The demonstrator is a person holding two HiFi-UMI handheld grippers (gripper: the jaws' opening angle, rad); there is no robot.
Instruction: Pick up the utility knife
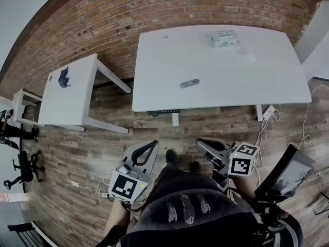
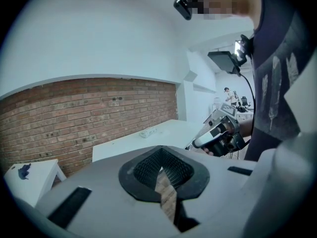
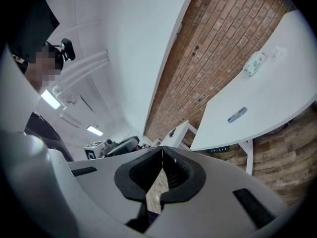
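A grey utility knife (image 1: 189, 83) lies on the large white table (image 1: 216, 60), near its front middle; the right gripper view shows the knife (image 3: 237, 114) on that table (image 3: 277, 98) too. Both grippers hang low in front of the person, well short of the table. My left gripper (image 1: 145, 153) is shut, with nothing between its jaws, and its own camera shows the left gripper (image 2: 159, 171) with pads together. My right gripper (image 1: 208, 147) is shut and empty as well, seen up close as the right gripper (image 3: 162, 166) with jaws meeting.
A small white-and-green box (image 1: 223, 38) rests at the table's far side. A smaller white side table (image 1: 72, 91) with a dark blue object (image 1: 64, 78) stands to the left. Brick wall behind, wood floor with cables (image 1: 267, 122), office chair (image 1: 28, 166) far left.
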